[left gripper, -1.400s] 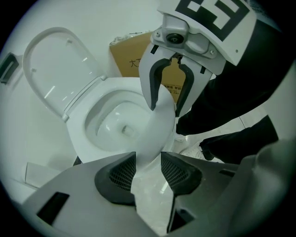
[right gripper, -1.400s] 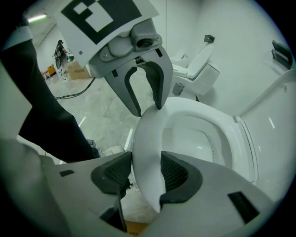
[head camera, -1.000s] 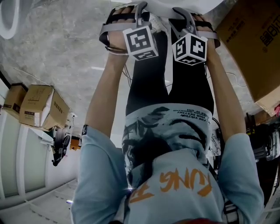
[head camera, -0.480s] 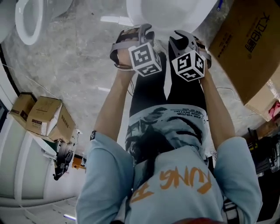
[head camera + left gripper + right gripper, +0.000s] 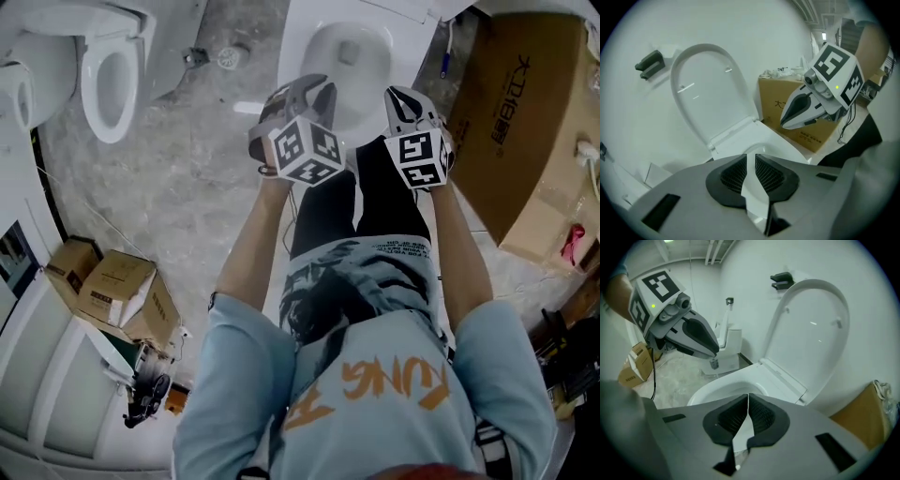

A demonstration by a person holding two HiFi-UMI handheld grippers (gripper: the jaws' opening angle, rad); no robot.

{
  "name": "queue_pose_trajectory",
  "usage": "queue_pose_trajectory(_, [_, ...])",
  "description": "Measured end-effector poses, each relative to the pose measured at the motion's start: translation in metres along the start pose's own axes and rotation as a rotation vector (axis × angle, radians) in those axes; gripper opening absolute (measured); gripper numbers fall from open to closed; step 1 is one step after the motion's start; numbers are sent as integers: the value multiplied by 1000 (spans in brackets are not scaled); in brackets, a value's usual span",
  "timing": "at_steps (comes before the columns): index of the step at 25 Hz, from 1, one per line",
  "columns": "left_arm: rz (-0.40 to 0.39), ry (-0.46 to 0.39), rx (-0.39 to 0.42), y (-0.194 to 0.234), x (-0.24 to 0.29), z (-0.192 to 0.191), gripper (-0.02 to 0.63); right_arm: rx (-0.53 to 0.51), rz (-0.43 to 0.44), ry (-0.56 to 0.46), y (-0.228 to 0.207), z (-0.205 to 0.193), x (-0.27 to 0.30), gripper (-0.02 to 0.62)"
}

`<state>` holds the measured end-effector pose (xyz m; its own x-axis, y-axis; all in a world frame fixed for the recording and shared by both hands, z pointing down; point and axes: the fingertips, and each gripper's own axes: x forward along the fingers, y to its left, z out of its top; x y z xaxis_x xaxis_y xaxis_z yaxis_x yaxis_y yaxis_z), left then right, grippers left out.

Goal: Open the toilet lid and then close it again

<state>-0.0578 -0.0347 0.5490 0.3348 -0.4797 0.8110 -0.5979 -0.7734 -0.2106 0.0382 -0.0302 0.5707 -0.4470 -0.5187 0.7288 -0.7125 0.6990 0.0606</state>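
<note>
L tool [image 5: 750, 169]: jaws narrow, small gap, just been closing, nothing btwn. R tool [image 5: 747, 414]: jaws just closed, touching, empty. Both over bowl [image 5: 349, 58]. Toilet lid [image 5: 816, 329] up, open, vs wall [image 5: 750, 296].

Light-blue T-shirt [image 5: 239, 375], orange lettering [image 5: 375, 392], black trousers [image 5: 328, 216]; grey left tongs [image 5: 751, 159], right tongs [image 5: 748, 397].
</note>
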Motion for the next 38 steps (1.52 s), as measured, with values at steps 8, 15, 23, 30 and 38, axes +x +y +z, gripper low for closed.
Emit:
queue_pose_trajectory(8, [118, -122, -49, 77, -23, 111, 67, 143, -147, -152, -106, 81, -40, 14])
queue_pose_trajectory(15, [217, -220, -50, 143, -45, 204, 67, 153, -251, -265, -189, 153, -81, 18])
queue_pose_trajectory(23, [322, -311, 30, 206, -75, 312, 69, 50, -316, -379, -269, 239, -130, 53])
queue_pose_trajectory(30, [365, -338, 128, 254, -83, 382, 160, -83, -332, -417, -308, 302, -142, 155])
queue_pose_trajectory(38, [281, -164, 397, 294, -38, 413, 308, -133, -257, -410, -346, 340, -125, 237])
